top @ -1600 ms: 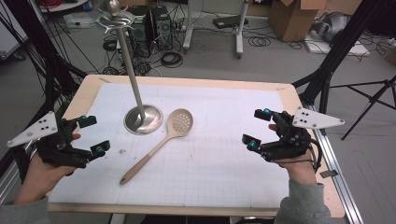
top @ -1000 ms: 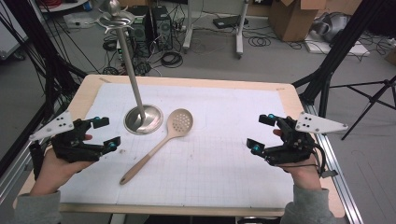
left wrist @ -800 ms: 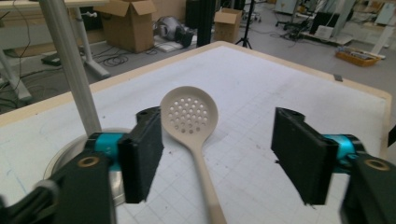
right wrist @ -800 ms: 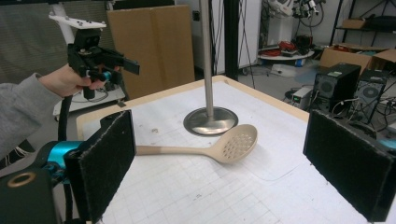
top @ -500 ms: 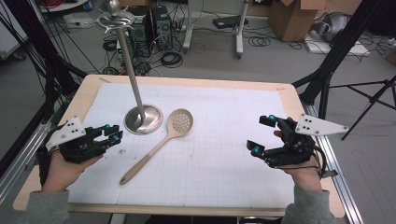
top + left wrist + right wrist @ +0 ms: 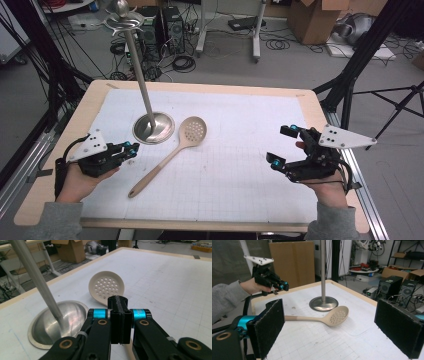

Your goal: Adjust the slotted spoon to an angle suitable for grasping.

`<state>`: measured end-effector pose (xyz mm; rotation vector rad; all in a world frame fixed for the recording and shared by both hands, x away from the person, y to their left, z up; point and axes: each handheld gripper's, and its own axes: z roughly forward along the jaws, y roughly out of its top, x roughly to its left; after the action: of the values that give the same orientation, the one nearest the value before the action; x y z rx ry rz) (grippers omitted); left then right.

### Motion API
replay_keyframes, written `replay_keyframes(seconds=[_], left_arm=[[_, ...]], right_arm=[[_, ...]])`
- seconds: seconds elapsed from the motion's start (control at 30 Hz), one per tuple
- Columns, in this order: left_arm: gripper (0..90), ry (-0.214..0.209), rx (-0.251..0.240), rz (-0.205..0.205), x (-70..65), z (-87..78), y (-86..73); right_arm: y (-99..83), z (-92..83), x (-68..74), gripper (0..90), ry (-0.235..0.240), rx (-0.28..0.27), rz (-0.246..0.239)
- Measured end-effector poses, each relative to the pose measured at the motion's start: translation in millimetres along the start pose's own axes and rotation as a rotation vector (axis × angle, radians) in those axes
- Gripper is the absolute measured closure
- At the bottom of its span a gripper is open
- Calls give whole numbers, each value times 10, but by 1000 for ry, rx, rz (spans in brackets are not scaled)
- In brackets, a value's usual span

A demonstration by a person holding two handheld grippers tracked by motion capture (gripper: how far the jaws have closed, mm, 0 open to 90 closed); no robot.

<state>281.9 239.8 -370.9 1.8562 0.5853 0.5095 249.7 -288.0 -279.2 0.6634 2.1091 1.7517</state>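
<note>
The left hand-held gripper (image 6: 131, 148) has just clenched shut on nothing, near the spoon (image 6: 170, 152) on the worktop (image 6: 240, 170). The spoon lies just beside the metal stand (image 6: 152, 127). It should open before reaching for the handle. The right hand-held gripper (image 6: 282, 146) waits wide open, well apart.

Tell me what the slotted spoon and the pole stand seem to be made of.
Slotted spoon: looks like matte beige plastic, possibly silicone; even colour, no grain, no glare. Stand: apparently brushed metal, likely steel; its round base is silvery with soft reflections.
</note>
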Motion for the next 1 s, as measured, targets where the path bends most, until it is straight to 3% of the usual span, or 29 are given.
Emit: replay_keyframes(seconds=[0.1,0.3,0.5,0.73,0.83,1.0], left_arm=[[896,-12,30,-1,-6,97,-60],[897,-28,47,-64,33,196,-215],[897,-64,60,-54,71,221,-309],[896,-86,147,-37,58,316,-417],[896,-113,170,-72,68,348,-486],[897,-119,186,-78,72,366,-523]], right_arm=[[-9,-21,1,82,-6,3,-2],[-26,-65,9,81,-13,8,4],[-25,-86,24,82,-13,-7,1],[-40,-51,29,82,-11,9,-2],[-41,-48,30,81,-10,11,0],[-41,-40,31,81,-6,11,0]])
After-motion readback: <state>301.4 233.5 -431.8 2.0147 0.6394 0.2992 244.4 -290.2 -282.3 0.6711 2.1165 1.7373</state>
